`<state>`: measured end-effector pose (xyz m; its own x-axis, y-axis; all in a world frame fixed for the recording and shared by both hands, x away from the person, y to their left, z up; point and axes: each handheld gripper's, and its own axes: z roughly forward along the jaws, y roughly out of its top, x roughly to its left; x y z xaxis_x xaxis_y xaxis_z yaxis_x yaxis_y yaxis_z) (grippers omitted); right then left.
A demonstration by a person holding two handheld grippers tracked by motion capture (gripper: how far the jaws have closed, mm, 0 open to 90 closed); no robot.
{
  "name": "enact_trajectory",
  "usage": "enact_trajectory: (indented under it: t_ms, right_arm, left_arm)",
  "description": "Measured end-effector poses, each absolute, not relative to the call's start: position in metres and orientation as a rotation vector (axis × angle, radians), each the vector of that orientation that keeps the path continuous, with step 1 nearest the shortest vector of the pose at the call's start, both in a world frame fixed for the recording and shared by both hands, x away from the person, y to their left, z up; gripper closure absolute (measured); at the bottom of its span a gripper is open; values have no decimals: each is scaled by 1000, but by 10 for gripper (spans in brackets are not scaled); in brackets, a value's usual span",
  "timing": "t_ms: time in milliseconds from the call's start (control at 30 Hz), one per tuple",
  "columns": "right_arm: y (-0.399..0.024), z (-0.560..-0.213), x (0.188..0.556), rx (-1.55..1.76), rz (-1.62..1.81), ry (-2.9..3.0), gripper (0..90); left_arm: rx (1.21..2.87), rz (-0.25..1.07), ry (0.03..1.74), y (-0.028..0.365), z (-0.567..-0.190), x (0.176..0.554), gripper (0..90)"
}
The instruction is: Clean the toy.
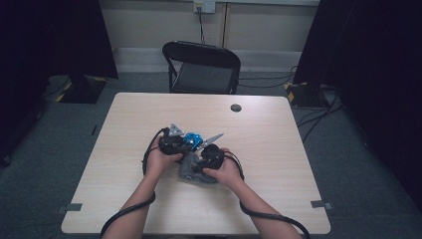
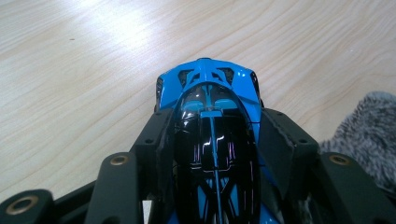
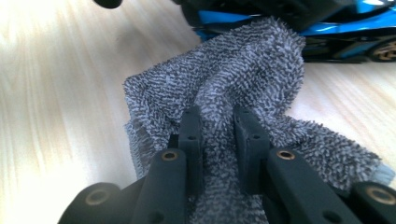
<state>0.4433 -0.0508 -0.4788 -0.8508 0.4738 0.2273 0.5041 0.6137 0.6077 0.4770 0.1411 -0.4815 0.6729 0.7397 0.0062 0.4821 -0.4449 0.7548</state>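
Forearms come in low in the high view, both grippers meeting mid-bench. Left gripper view: left gripper clamps the blue toy car by its sides, probably steadying it. Right gripper view: right gripper pinches a grey cloth bunched against the car, likely for wiping.

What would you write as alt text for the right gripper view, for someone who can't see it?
The right gripper pinches a fold of a grey terry cloth between its two black jaws, above a light wooden table. The cloth's bunched far end reaches up to the side of a blue and black toy car at the top edge.
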Motion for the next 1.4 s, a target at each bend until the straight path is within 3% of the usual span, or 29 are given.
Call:
enact_trajectory:
  t_ms: [1133, 1400]
  right_arm:
    - [-34, -477, 416, -578, -1119, -2753, 747]
    - [-40, -476, 418, -581, -1123, -2780, 691]
  left_arm:
    - [2119, 443, 947, 140, -482, 476, 467]
    - [2121, 444, 962, 139, -481, 476, 466]
